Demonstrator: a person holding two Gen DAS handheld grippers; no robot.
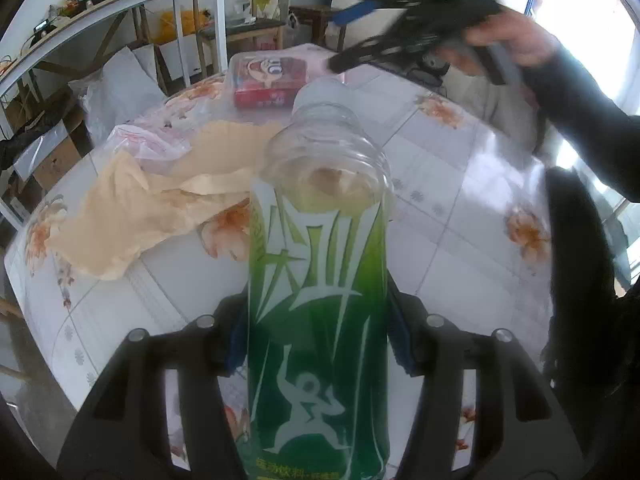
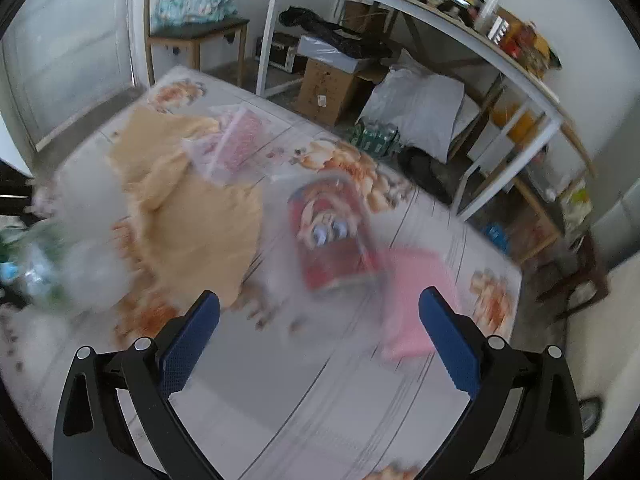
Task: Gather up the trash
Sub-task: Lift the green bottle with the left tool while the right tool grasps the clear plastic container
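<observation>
My left gripper [image 1: 318, 340] is shut on an empty plastic bottle with a green label [image 1: 316, 280], its white cap pointing away over the table. Beyond it lie crumpled tan paper [image 1: 160, 196], a clear plastic bag with red print [image 1: 148, 142] and a red snack box [image 1: 268, 80]. My right gripper [image 2: 320, 328] stands open and holds nothing, above the flowered table; it also shows at the top right in the left wrist view, the right gripper [image 1: 400, 24] held by a hand. Below it lie the red snack box [image 2: 332, 236], a pink sheet [image 2: 408, 300], the tan paper [image 2: 192, 208] and the clear bag [image 2: 232, 144].
The flowered tablecloth [image 1: 440, 208] covers the table. A black bag edge [image 1: 580, 264] hangs at the right. A white shelf frame [image 2: 500, 64] with boxes, white sacks [image 2: 416, 112] and a wooden chair [image 2: 196, 32] stand behind the table.
</observation>
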